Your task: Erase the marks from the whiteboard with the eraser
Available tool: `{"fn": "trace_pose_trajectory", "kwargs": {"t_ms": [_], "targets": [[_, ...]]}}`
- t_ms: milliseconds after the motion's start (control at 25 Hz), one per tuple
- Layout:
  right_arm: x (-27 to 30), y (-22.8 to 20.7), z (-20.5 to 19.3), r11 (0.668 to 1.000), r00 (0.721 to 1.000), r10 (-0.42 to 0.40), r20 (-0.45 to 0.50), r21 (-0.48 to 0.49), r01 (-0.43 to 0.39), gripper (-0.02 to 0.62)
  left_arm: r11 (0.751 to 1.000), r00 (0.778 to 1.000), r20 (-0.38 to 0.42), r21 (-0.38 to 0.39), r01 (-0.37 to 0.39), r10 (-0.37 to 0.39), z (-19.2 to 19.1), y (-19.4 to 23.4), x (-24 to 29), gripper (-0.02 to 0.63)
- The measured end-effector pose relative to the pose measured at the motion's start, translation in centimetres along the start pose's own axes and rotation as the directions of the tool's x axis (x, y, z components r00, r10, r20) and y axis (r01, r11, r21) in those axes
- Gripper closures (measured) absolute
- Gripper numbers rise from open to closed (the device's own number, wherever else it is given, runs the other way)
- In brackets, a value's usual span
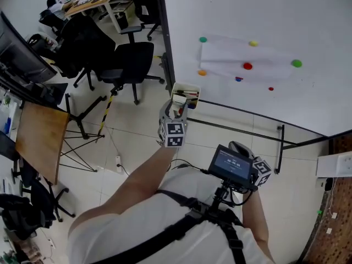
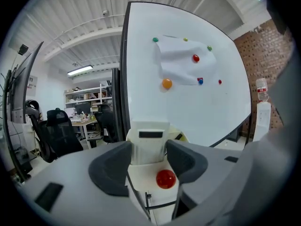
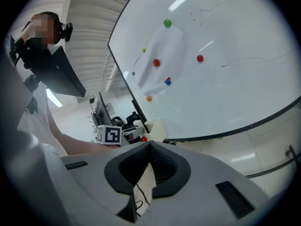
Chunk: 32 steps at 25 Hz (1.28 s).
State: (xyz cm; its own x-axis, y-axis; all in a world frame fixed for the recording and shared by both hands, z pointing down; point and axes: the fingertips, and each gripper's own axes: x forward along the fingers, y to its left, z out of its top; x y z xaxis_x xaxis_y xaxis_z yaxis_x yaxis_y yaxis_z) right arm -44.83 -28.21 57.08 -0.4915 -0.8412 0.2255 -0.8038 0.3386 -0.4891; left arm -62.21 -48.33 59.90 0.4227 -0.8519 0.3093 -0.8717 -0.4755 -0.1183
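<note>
A large whiteboard (image 1: pixel 264 15) stands upright. A paper sheet (image 1: pixel 236 56) is pinned near its middle by coloured magnets, with faint pen lines (image 3: pixel 251 60) beyond the sheet. A cream holder (image 1: pixel 187 87) hangs at the board's lower left corner. The left claw (image 1: pixel 177 109) reaches into it with jaws wide. They flank a white eraser (image 2: pixel 149 142) that stands on end, long axis up and down, straight ahead between the pads. No firm grip shows yet. The right claw (image 3: pixel 149 149), jaws together and empty, hangs well apart from the holder. A red magnet (image 2: pixel 165 179) sits on the holder's front.
</note>
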Motion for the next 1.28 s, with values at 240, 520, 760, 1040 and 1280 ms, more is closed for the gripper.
{"fn": "trace_pose_trajectory", "kwargs": {"t_ms": [240, 520, 760, 1040, 1280], "targets": [[-0.3, 0.5, -0.3, 0.999, 0.999, -0.048, 0.011, 0.023, 0.047, 0.592, 0.999, 1.0, -0.004, 0.035, 0.011, -0.011, -0.2, 0.4, 1.1, 0.368], [-0.3, 0.1, -0.7, 0.997, 0.997, -0.077, 0.027, 0.028, 0.076, 0.592, 0.996, 0.998, 0.009, 0.063, 0.061, -0.061, 0.0, -0.1, 2.0, 0.371], [-0.3, -0.4, -0.8, 0.996, 0.996, -0.087, 0.032, 0.025, 0.086, 0.592, 0.99, 0.983, 0.127, 0.08, 0.119, -0.129, 3.7, -1.1, 1.6, 0.371], [-1.8, -1.4, -0.6, 0.988, 0.986, -0.156, 0.053, 0.023, 0.155, 0.592, 0.95, 0.927, 0.209, 0.083, 0.302, -0.313, 7.8, -4.8, -1.0, 0.371], [-3.6, -2.4, 1.3, 0.974, 0.967, -0.226, 0.12, 0.027, 0.224, 0.592, 0.863, 0.843, 0.186, 0.116, 0.491, -0.505, 7.7, -9.9, -2.1, 0.371]]}}
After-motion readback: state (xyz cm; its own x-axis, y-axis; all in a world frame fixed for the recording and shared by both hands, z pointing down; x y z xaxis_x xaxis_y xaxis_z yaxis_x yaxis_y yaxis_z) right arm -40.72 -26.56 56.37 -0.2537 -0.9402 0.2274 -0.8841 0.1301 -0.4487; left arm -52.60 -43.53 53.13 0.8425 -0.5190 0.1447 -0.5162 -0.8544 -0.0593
